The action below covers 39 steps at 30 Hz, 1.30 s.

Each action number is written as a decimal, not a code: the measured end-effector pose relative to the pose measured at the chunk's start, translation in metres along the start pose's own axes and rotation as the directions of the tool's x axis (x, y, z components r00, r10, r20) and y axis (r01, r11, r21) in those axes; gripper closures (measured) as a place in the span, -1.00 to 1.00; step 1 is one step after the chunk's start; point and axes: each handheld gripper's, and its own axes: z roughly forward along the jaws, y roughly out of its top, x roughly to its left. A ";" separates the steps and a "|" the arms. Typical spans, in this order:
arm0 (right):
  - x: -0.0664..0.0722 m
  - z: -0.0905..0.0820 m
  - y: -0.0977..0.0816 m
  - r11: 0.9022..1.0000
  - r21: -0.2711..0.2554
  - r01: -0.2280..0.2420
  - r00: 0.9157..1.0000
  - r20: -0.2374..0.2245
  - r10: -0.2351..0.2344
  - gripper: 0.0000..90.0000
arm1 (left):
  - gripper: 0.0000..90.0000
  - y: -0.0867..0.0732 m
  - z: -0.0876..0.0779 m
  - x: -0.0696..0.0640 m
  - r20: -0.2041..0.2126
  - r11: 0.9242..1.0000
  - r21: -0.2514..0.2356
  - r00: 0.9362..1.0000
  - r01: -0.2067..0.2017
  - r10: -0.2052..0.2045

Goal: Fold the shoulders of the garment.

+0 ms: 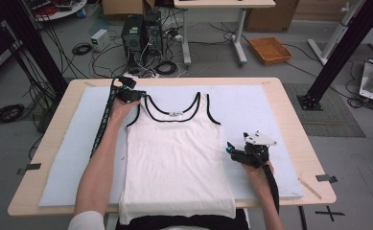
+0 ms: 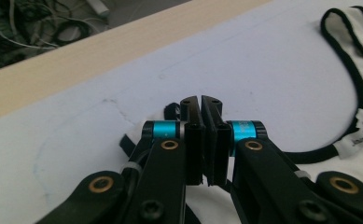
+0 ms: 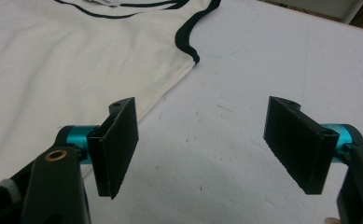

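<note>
while the white tank top (image 1: 177, 148) lies flat on the desk's pale mat (image 1: 69, 148), hem hanging off the near edge, the left gripper (image 2: 201, 105) pinches its shoulder strap with fingers closed, seemingly to anchor or lift it, as the right gripper (image 3: 207, 144) waits beside the side seam, fingers spread wide.

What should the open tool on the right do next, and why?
Probably slide left and close on the vest's side edge. The left tool looks shut at the shoulder strap, though whether it pinches cloth is hidden, while the right tool stands open over the bare mat, beside that edge.
</note>
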 end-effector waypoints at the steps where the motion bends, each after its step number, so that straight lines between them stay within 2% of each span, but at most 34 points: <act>1: 0.000 0.000 0.000 1.000 0.004 -0.003 1.000 -0.001 0.003 -0.42 | 0.70 0.000 0.002 0.002 0.004 1.000 -0.003 1.000 0.025 -0.025; 4: -0.001 -0.001 0.000 1.000 -0.006 -0.008 1.000 0.001 0.008 -0.42 | 0.53 -0.005 0.010 0.011 -0.037 0.994 -0.001 0.994 0.105 -0.105; 7: -0.001 -0.001 0.000 1.000 -0.011 -0.011 1.000 -0.003 0.010 -0.42 | 0.38 -0.013 0.016 0.024 -0.033 0.982 -0.002 0.981 0.191 -0.191; 9: -0.001 -0.001 0.000 1.000 -0.008 -0.008 1.000 -0.003 0.008 -0.42 | 0.36 -0.017 0.017 0.030 -0.017 0.976 -0.009 0.976 0.218 -0.218; 16: -0.001 0.000 0.000 1.000 -0.005 -0.002 1.000 0.002 0.002 -0.42 | 0.38 -0.022 0.027 0.032 0.000 0.976 -0.023 0.977 0.214 -0.215; 17: -0.001 0.000 0.000 1.000 -0.004 0.001 1.000 0.002 -0.001 -0.42 | 0.39 -0.024 0.029 0.032 0.005 0.976 -0.019 0.976 0.217 -0.217; 20: 0.000 0.000 0.000 1.000 -0.003 0.000 1.000 0.006 0.000 -0.42 | 0.48 -0.026 0.034 0.031 -0.012 0.980 0.009 0.980 0.198 -0.198; 22: 0.000 0.000 0.000 1.000 -0.003 0.000 1.000 0.007 0.000 -0.42 | 0.60 -0.028 0.034 0.031 -0.013 0.979 0.013 0.979 0.202 -0.202; 25: 0.000 0.000 0.000 1.000 -0.003 -0.001 1.000 0.010 0.001 -0.42 | 0.80 -0.029 0.033 0.033 0.014 0.972 -0.003 0.972 0.233 -0.233; 26: 0.001 -0.001 0.000 1.000 -0.002 -0.001 1.000 0.011 0.001 -0.42 | 0.85 -0.028 0.032 0.032 0.027 0.973 -0.007 0.972 0.232 -0.232; 27: 0.001 -0.001 0.000 1.000 -0.004 -0.002 1.000 0.012 0.002 -0.42 | 0.87 -0.027 0.031 0.031 0.032 0.974 -0.012 0.974 0.225 -0.225; 29: 0.001 -0.001 0.000 1.000 -0.006 0.003 1.000 0.011 -0.003 -0.42 | 0.88 -0.022 0.027 0.027 0.032 0.981 -0.018 0.981 0.192 -0.192; 32: 0.001 -0.001 0.000 1.000 -0.006 0.007 1.000 0.009 -0.007 -0.42 | 0.88 -0.016 0.018 0.021 0.060 0.986 -0.018 0.984 0.167 -0.166; 35: 0.001 -0.001 0.000 1.000 -0.007 0.010 1.000 0.009 -0.010 -0.42 | 0.88 -0.008 0.004 0.010 0.086 0.993 -0.003 0.990 0.114 -0.114; 37: 0.001 -0.001 0.000 1.000 -0.008 0.010 1.000 0.007 -0.010 -0.42 | 0.88 -0.003 -0.008 0.000 0.102 0.997 -0.018 0.992 0.079 -0.077; 39: 0.001 -0.001 -0.001 1.000 -0.013 0.014 1.000 0.004 -0.014 -0.42 | 0.88 -0.002 -0.020 -0.010 0.123 0.996 -0.038 0.990 0.074 -0.069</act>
